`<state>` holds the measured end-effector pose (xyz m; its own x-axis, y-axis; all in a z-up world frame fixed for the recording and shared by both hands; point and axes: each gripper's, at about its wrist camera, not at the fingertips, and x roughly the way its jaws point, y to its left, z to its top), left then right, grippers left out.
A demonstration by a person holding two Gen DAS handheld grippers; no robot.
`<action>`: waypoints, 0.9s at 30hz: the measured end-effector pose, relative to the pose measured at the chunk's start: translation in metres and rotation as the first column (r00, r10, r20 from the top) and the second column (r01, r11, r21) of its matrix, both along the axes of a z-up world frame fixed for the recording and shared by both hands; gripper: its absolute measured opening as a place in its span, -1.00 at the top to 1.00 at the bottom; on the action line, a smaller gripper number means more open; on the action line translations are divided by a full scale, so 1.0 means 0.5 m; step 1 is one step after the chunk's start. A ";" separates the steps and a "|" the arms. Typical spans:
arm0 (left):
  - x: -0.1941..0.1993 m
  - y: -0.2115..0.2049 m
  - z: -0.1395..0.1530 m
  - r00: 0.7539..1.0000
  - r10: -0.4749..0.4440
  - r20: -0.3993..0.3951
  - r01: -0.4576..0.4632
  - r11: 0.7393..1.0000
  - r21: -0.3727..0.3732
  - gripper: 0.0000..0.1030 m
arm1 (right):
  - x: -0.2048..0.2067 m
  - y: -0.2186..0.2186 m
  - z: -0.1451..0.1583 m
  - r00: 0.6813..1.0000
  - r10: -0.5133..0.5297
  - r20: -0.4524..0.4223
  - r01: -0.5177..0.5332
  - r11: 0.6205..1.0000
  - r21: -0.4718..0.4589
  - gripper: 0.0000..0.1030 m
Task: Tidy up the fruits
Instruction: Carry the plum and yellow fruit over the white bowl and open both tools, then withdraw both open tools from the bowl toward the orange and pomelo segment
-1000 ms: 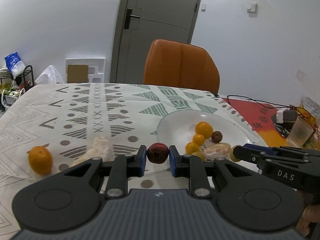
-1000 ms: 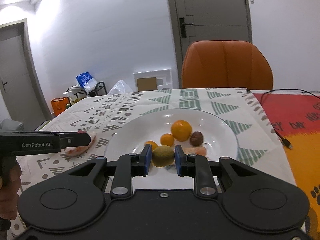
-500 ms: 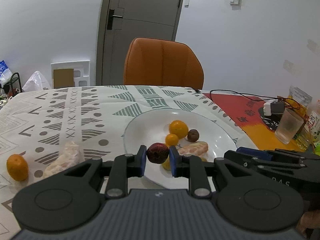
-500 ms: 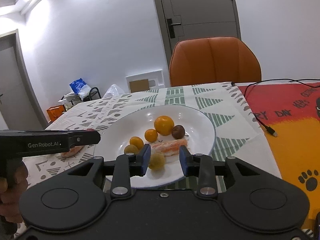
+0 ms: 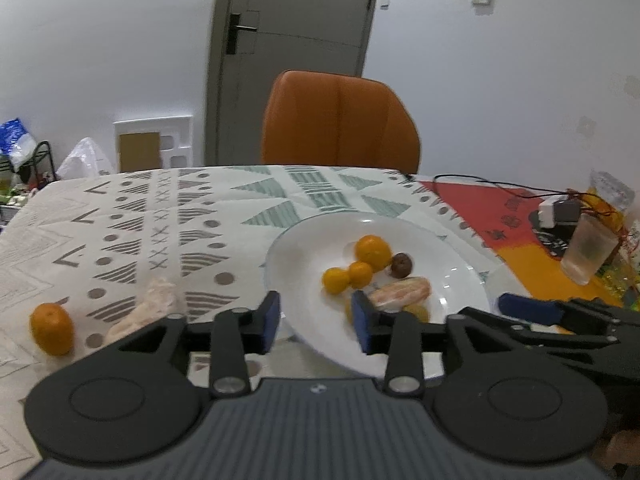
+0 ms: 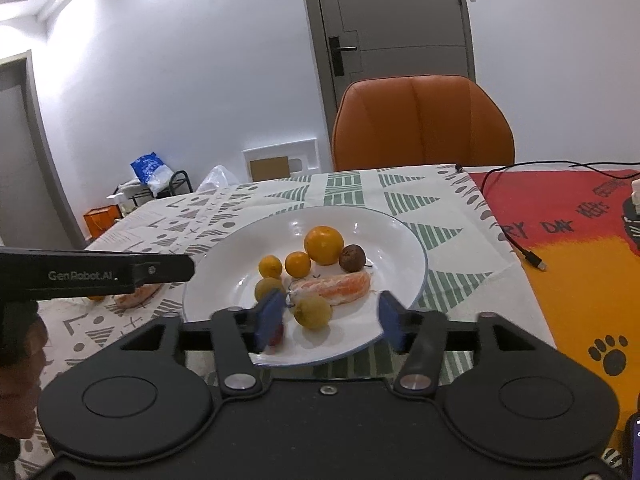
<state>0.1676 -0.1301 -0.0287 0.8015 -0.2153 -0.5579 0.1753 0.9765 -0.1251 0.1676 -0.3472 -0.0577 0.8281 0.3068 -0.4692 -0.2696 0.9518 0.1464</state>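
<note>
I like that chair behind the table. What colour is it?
The chair is orange, clearest in the right wrist view.

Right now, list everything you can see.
cloth: one, white patterned, under plate
mat: one, red-orange, right of cloth
plate: one, white, on cloth
oranges: three, orange, on plate
loose orange: one, orange, on cloth, left of plate
green fruits: two, yellow-green, plate's near side
brown fruit: one, brown, beside biggest orange
red fruit: one, red, plate's near edge, half hidden
segments: two, pale orange, one on plate, one on cloth
glass: one, clear, on mat
chair: one, orange, beyond cloth
left gripper: one, black, open, empty
right gripper: one, black, open, empty
</note>
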 end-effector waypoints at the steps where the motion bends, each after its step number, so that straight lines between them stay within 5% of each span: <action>1: -0.001 0.006 0.000 1.000 0.009 0.000 -0.009 1.000 0.005 0.02 | 0.000 0.003 0.000 1.000 0.000 0.000 0.000 1.000 0.000 -0.16; 8: -0.015 0.051 0.006 0.998 0.068 0.015 -0.068 0.997 0.028 -0.45 | -0.002 0.019 0.003 1.000 0.026 0.001 -0.026 1.000 0.015 -0.42; 16: -0.025 0.104 0.010 0.990 0.139 0.019 -0.140 0.989 0.047 -0.62 | -0.001 0.046 0.006 0.997 0.071 0.010 -0.071 0.996 0.047 -0.99; 27: -0.044 0.171 0.007 0.979 0.205 0.022 -0.206 0.977 0.051 -0.67 | 0.008 0.100 0.007 0.990 0.138 0.004 -0.137 0.988 0.068 -1.00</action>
